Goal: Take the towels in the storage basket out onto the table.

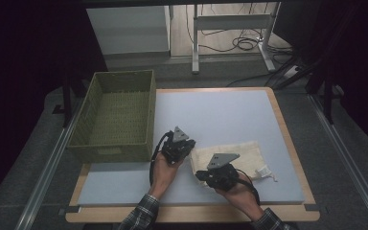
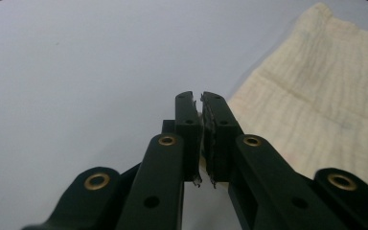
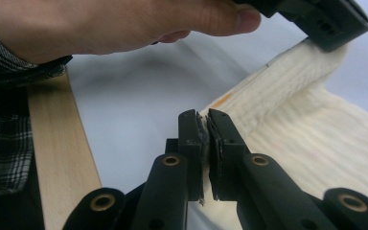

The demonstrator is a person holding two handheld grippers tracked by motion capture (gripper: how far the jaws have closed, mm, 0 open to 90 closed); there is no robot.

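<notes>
Cloth is the thing in hand: a cream, crinkle-weave rectangular cloth (image 1: 230,160) lies flat on the pale grey surface (image 1: 220,115), toward its near right part, with a small white tag at its right edge. Both grippers sit at the cloth's left side, one at each left corner, which reads as a two-corner hold meant to lift or fold the fabric evenly rather than let it bunch.

The left gripper (image 2: 201,108) is at the far left corner; in its own view the jaws are pressed nearly together with a sliver of pale fabric showing between them low down, so it seems to pinch the cloth's edge, while the main body of the cloth spreads off to that view's right. The right gripper (image 3: 203,125) is at the near left corner, jaws likewise drawn close with a narrow slit, their tips at the cloth's thick hemmed edge; whether fabric is truly caught there I cannot tell for sure. Beyond it the person's left hand (image 3: 124,24) and its gripper hold the farther corner slightly raised.

An olive-green woven rectangular basket (image 1: 117,117) stands at the surface's left, well apart from the cloth, likely where it will end up.
</notes>
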